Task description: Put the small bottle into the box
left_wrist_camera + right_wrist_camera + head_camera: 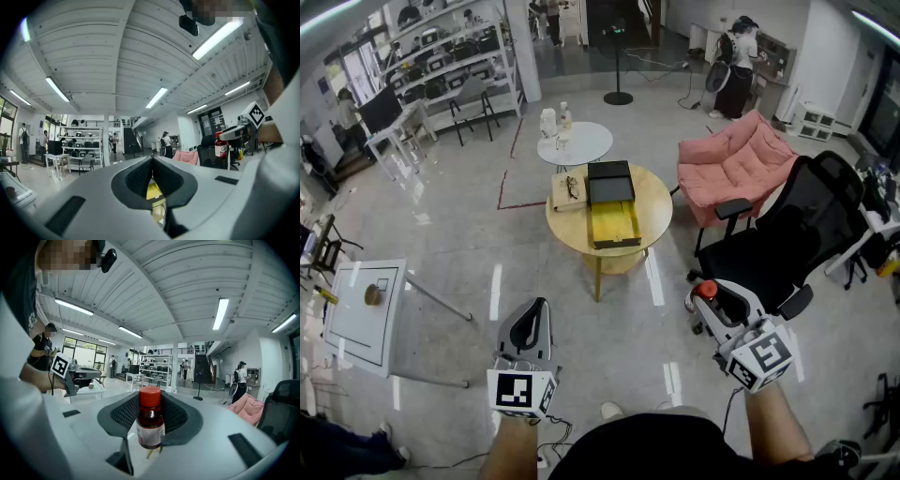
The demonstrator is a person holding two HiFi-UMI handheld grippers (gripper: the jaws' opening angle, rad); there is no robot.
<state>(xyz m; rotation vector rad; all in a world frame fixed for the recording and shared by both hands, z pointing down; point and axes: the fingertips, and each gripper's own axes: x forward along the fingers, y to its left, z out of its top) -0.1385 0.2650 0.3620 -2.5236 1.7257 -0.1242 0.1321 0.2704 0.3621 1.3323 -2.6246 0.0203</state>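
The small bottle (705,290), brown with a red cap and a white label, stands upright between the jaws of my right gripper (711,298), which is shut on it, low at the right of the head view. In the right gripper view the bottle (150,420) fills the gap between the dark pads (123,414). The box (614,225), yellow inside with its black lid (610,183) lying beyond it, sits on the round wooden table (654,208) well ahead of both grippers. My left gripper (528,328) is shut and empty, its pads (140,177) meeting.
A book with glasses (567,190) lies beside the box. Behind is a small white round table (586,142) with bottles. A pink armchair (731,164) and a black office chair (797,230) stand to the right, a white table (361,319) to the left.
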